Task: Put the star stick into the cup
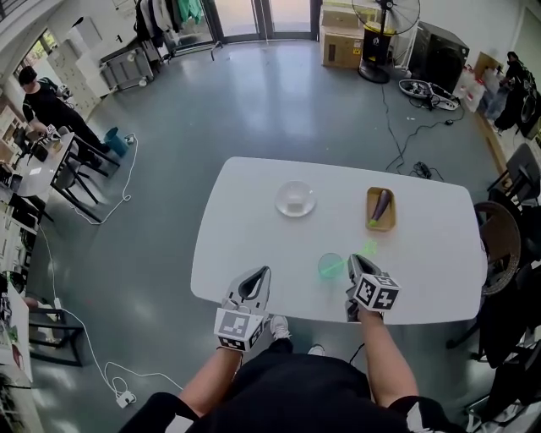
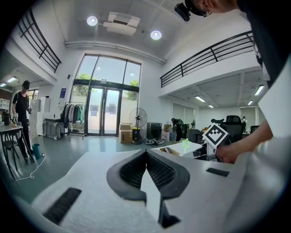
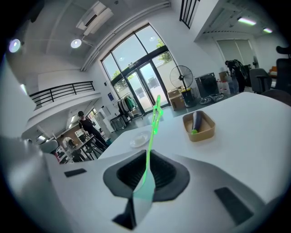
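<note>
holding at the near edge of the white bench (image 1: 254,220), the left tool (image 1: 256,275) (image 2: 146,152) has its jaws pressed together with nothing between them. just to its right, the right tool (image 1: 353,264) (image 3: 148,157) has its jaws nearly together, clamped on the thin green star stick (image 1: 363,251) (image 3: 153,129). the stick slants up and away, star end on top. its lower end reaches down at the translucent green cup (image 1: 330,266) (image 3: 144,196), which stands on the bench right beside this tool; how deep the stick sits in it cannot be told. farther back rest a clear glass bowl (image 1: 295,199) (image 3: 138,141) and a wooden tray (image 1: 368,211) (image 3: 203,133) holding an eggplant (image 1: 381,205) (image 3: 197,121). beyond the bench are cardboard boxes (image 1: 342,38) and a standing fan (image 1: 390,17).
</note>
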Demonstrator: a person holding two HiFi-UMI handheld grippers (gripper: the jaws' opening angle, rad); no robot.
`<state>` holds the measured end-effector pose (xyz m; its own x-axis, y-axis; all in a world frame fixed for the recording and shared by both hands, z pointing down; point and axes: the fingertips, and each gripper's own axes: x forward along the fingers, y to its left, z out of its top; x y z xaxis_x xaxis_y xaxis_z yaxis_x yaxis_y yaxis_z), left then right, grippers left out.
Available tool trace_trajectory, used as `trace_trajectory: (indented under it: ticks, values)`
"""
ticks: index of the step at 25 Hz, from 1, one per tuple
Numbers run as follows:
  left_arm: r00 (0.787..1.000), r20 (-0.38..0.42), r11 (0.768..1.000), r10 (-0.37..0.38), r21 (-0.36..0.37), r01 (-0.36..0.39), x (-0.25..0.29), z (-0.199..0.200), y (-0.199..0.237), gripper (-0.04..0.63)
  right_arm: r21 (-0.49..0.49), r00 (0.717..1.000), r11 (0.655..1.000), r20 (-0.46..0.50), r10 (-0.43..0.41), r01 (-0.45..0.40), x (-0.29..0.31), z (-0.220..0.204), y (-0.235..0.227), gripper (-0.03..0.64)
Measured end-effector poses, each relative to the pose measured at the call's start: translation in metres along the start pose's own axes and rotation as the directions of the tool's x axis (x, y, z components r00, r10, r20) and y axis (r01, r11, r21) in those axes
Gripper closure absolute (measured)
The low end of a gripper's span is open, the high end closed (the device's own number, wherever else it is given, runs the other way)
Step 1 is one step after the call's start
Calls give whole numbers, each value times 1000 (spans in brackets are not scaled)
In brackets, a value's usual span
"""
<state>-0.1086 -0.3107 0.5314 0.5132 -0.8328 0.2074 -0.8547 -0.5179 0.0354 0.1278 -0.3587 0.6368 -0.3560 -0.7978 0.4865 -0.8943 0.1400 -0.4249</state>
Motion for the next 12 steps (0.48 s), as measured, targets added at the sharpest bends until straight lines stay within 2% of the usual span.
trace_trajectory:
  ticks: [7, 12]
  values:
    - [1000, -2, 1000, -5, 2, 5, -5, 1, -1, 589, 12, 1000, 1000, 2, -9, 9, -6, -2, -2, 509]
    - [1000, -1, 1000, -24, 4, 24, -6, 0, -8, 589, -37, 999, 999, 31, -15, 16, -39, -5, 7, 508]
